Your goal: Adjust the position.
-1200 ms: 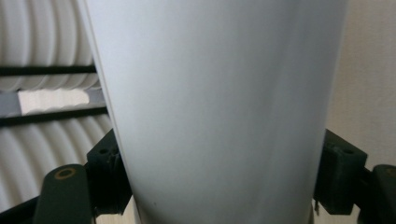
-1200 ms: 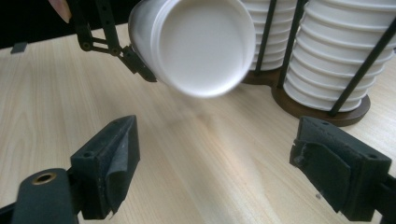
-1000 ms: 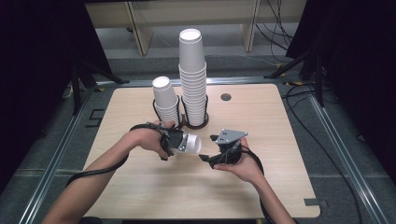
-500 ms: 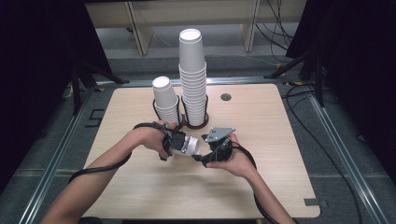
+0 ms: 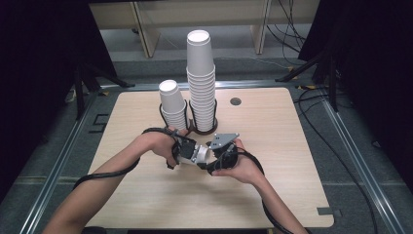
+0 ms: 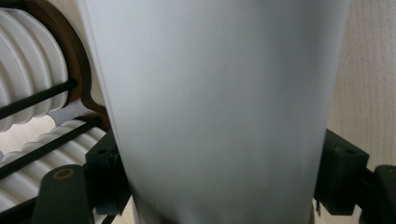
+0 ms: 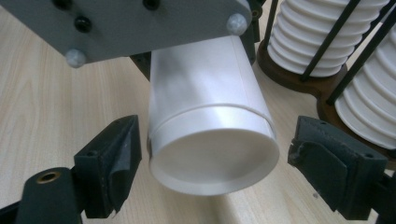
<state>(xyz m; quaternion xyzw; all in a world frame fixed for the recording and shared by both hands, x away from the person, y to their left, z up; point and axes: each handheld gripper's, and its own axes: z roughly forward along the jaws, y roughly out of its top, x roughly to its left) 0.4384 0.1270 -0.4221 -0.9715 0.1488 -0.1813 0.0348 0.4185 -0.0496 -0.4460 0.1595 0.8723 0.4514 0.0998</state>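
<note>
Short cup stack (image 5: 173,104) left of tall stack (image 5: 201,80)

my two bare forearms come in from the near edge and meet over the middle, hands almost touching. the black two-jaw left gripper (image 5: 191,152), in my left hand (image 5: 157,144), is clamped on what it holds, pads (image 6: 106,179) pressing either side. the black right gripper (image 5: 212,157), topped by a grey three-cornered plate, faces it with jaws spread wide, pads (image 7: 112,165) touching nothing.
</note>
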